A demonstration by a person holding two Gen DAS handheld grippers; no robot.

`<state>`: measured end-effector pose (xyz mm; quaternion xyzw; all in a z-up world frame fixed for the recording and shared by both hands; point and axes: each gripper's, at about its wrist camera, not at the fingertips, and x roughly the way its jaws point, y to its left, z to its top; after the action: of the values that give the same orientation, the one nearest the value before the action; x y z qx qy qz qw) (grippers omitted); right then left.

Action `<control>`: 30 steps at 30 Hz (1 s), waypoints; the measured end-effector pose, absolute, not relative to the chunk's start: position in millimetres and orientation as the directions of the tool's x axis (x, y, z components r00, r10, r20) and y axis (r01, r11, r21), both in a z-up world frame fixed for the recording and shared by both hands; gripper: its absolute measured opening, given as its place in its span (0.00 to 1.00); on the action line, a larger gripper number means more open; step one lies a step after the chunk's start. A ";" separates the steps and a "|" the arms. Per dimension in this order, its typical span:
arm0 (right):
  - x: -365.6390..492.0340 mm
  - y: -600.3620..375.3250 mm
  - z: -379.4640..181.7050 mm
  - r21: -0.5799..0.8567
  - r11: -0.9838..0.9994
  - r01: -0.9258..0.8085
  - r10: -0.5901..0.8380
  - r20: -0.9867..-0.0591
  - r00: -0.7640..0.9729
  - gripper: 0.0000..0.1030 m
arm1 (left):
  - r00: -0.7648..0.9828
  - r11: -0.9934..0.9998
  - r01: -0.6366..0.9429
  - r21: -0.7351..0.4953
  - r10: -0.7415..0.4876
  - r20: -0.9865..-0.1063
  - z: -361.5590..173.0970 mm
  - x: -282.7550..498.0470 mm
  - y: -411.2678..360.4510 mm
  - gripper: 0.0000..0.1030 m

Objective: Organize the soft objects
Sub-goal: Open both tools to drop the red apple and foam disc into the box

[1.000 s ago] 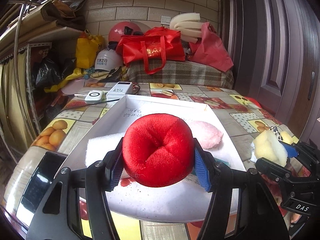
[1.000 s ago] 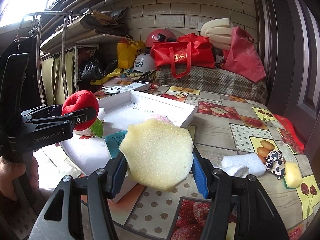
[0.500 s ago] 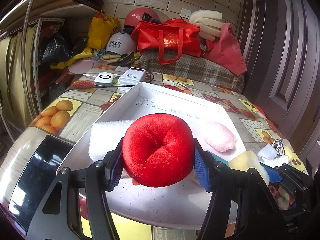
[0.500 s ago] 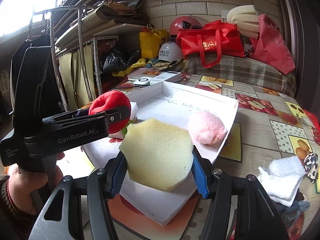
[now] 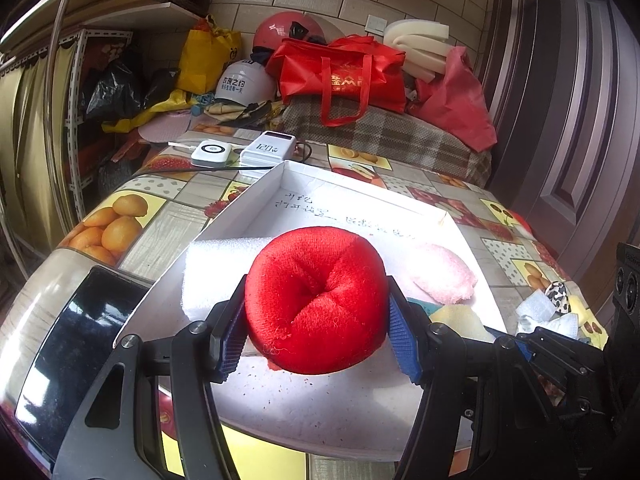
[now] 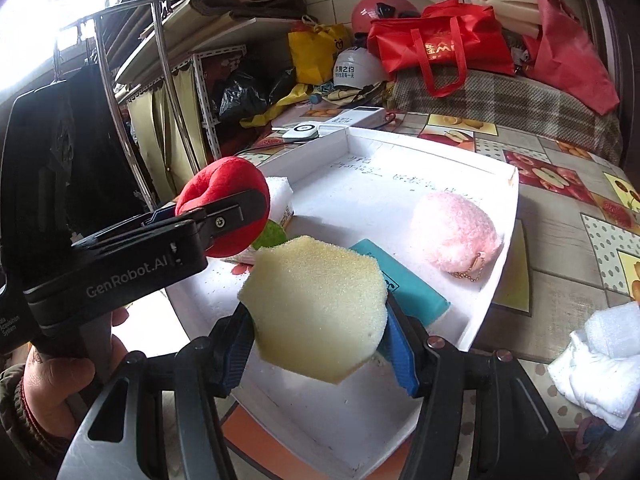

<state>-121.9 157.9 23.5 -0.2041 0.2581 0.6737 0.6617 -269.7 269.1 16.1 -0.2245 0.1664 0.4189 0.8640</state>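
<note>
Both grippers now out over tray (image 6: 502, 240), moved in from near right since a second ago. My left gripper (image 5: 318, 330) clamped on red plush (image 5: 316, 300), held above tray's near left part, just near of white foam block (image 5: 218, 272). My right gripper (image 6: 320, 334) clamped on yellow sponge (image 6: 316, 306), above near part of tray, over teal pack (image 6: 412, 286). Pink puff (image 6: 456, 232) lies in tray at right. White cloth (image 6: 600, 368) on table (image 6: 560, 248), right of tray.
</note>
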 end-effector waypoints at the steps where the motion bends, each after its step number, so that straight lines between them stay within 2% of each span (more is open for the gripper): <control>1: -116.7 161.4 23.8 0.063 0.049 -0.997 0.787 -0.616 0.000 0.58 | 0.594 0.548 -0.798 -0.249 0.649 -0.476 15.9 -270.0 269.5 0.60; 6: -83.8 170.7 28.8 0.066 0.206 -0.976 0.800 -0.587 0.129 0.57 | 0.592 0.549 -0.800 -0.244 0.650 -0.477 16.0 -268.4 268.5 0.60; 10: -89.5 165.6 32.5 0.059 0.182 -0.981 0.821 -0.558 0.119 0.57 | 0.579 0.544 -0.809 -0.223 0.667 -0.469 15.8 -263.5 269.2 0.60; 14: -104.2 154.9 39.8 0.034 0.135 -0.990 0.865 -0.492 0.101 0.58 | 0.519 0.520 -0.846 -0.122 0.749 -0.412 23.0 -251.5 264.3 0.60; 17: -111.1 160.5 38.9 0.024 0.114 -0.993 0.862 -0.498 0.087 0.58 | 0.484 0.504 -0.862 -0.047 0.793 -0.371 26.4 -241.7 260.2 0.61; 21: -112.2 167.7 37.2 0.021 0.110 -0.994 0.854 -0.514 0.084 0.59 | 0.468 0.487 -0.873 -0.040 0.809 -0.356 27.5 -243.8 261.5 0.64; 24: -110.1 171.1 35.2 0.029 0.121 -0.992 0.842 -0.532 0.087 0.66 | 0.438 0.448 -0.892 -0.061 0.824 -0.359 27.3 -249.4 264.5 0.77; 25: -109.6 171.9 34.4 0.028 0.124 -0.992 0.838 -0.539 0.090 0.80 | 0.428 0.436 -0.898 -0.064 0.829 -0.359 27.4 -250.6 264.8 0.85; 27: -109.7 169.7 34.8 0.022 0.134 -0.991 0.840 -0.533 0.101 0.82 | 0.421 0.427 -0.902 -0.063 0.837 -0.351 28.3 -251.1 262.6 0.99; 30: -110.1 165.7 36.5 0.016 0.146 -0.989 0.848 -0.517 0.117 0.83 | 0.426 0.439 -0.898 -0.038 0.843 -0.329 29.7 -248.0 256.3 1.00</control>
<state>-110.1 165.7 36.5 -0.1695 0.2082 0.6310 0.7279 -248.0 256.3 29.7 -0.1044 0.1316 0.5191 0.8380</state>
